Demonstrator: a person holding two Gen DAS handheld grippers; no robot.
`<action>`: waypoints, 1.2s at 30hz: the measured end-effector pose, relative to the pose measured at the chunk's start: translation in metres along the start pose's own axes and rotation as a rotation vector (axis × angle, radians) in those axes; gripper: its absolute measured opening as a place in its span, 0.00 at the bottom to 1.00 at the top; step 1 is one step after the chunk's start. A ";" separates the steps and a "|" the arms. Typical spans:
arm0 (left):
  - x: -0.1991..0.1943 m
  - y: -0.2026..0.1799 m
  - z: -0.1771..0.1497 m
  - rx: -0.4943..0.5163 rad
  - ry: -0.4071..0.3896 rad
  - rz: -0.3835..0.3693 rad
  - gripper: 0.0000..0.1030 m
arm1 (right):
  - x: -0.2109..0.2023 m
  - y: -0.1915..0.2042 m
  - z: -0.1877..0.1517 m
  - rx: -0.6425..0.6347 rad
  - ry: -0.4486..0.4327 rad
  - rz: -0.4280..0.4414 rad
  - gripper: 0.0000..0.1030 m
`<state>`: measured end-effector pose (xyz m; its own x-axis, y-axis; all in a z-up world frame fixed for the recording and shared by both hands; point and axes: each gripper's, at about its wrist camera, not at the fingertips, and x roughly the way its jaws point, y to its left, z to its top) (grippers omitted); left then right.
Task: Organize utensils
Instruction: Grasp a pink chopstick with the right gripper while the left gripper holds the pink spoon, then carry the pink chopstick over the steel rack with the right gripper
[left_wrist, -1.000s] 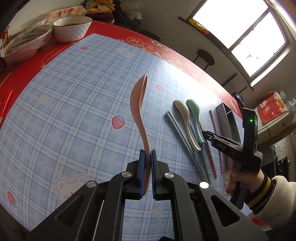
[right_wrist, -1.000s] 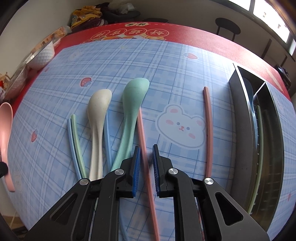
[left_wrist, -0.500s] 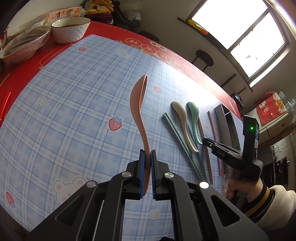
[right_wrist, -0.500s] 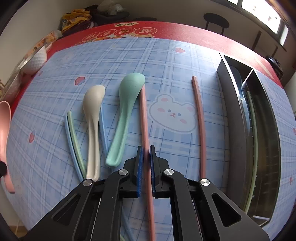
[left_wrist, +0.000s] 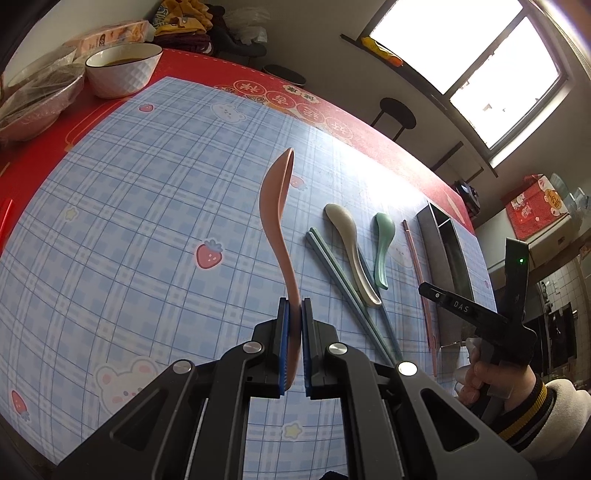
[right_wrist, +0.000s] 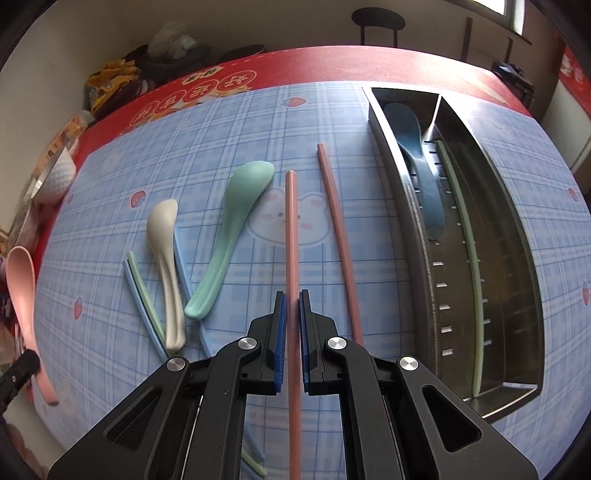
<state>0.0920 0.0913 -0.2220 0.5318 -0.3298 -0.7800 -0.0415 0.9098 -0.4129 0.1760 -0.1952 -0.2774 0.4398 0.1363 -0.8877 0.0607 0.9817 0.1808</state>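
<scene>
Mid-pickup on both hands. My left gripper (left_wrist: 294, 306) is pinching the pink spoon (left_wrist: 275, 206) by its handle, bowl sticking up and away, clear of the table. My right gripper (right_wrist: 291, 299) is pressed onto one pink chopstick (right_wrist: 291, 236); the far tip looks off the cloth, so I'm judging it lifted, not just clamped in place. Its twin, the second pink chopstick (right_wrist: 338, 236), is lying loose just beside it on the blue checked tablecloth (right_wrist: 332, 110).

The steel tray (right_wrist: 532, 295) is sitting to the right with two slots: a dark blue spoon (right_wrist: 421, 173) in the near one, a green chopstick (right_wrist: 461, 229) in the far one. So I'm reading it as spoons near, chopsticks far.

Next move: I'm carrying the chopstick over the divider and lining it up lengthwise with the far slot before letting go. Pink spoon goes to the near slot after.

Waiting on the cloth: beige spoon (right_wrist: 166, 266), mint spoon (right_wrist: 229, 236), blue and green sticks partly under them.

Hard to see:
- tray's near end is cut off behind my right gripper
- can't count the sticks under the spoons
- chopstick's near end is running out of frame
</scene>
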 end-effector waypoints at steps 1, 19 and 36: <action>0.001 -0.002 0.000 0.005 0.000 -0.003 0.06 | -0.003 -0.002 0.001 0.005 -0.010 0.012 0.06; -0.002 -0.035 0.007 0.080 -0.034 0.015 0.06 | -0.065 -0.014 0.006 -0.017 -0.137 0.133 0.06; -0.017 -0.046 0.014 0.059 -0.079 0.047 0.06 | -0.090 -0.021 0.018 -0.081 -0.210 0.172 0.06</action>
<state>0.0965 0.0585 -0.1826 0.5957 -0.2673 -0.7574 -0.0197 0.9378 -0.3465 0.1516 -0.2306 -0.1937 0.6137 0.2800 -0.7383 -0.0993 0.9550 0.2796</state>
